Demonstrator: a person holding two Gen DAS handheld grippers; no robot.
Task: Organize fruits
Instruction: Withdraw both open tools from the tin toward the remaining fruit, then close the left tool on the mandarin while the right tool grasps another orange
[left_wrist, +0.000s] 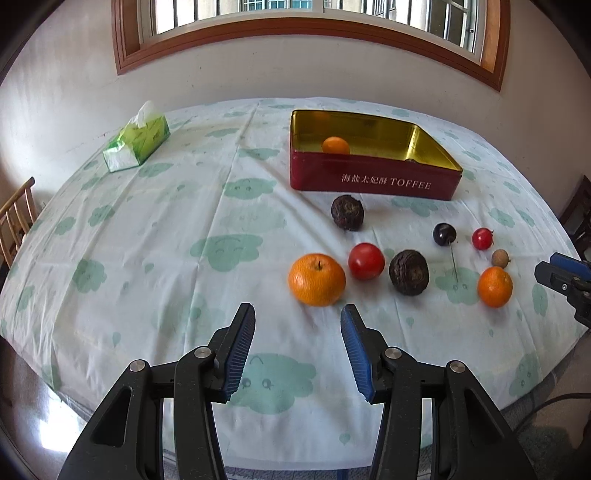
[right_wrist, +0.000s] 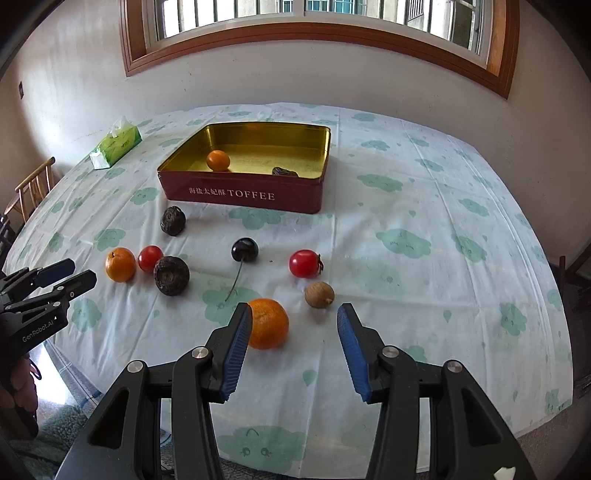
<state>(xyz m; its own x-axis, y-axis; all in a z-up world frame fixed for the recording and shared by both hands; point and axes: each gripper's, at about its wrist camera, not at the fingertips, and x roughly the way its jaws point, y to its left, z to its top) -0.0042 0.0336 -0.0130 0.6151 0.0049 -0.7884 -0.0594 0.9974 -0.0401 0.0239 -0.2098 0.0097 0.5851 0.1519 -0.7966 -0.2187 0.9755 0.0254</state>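
Observation:
A red toffee tin (left_wrist: 373, 181) (right_wrist: 240, 195) stands open at the back of the table with a small orange (left_wrist: 335, 145) (right_wrist: 218, 160) and a dark fruit (right_wrist: 284, 171) inside. In front of it lie loose fruits: a large orange (left_wrist: 317, 279) (right_wrist: 120, 264), a red tomato (left_wrist: 366, 261) (right_wrist: 150, 257), two dark wrinkled fruits (left_wrist: 408, 272) (left_wrist: 347, 212), a dark cherry (left_wrist: 444, 234) (right_wrist: 244, 249), a small red tomato (left_wrist: 482, 238) (right_wrist: 304, 263), a brown longan (left_wrist: 500, 257) (right_wrist: 319, 294) and another orange (left_wrist: 494, 287) (right_wrist: 267, 323). My left gripper (left_wrist: 297, 314) is open just short of the large orange. My right gripper (right_wrist: 294, 314) is open, its left finger beside the near orange.
A green tissue box (left_wrist: 137, 142) (right_wrist: 115, 147) sits at the table's back left. A wooden chair (left_wrist: 16, 214) stands past the left edge. The cloud-print tablecloth (left_wrist: 147, 258) covers the table. A window is in the wall behind.

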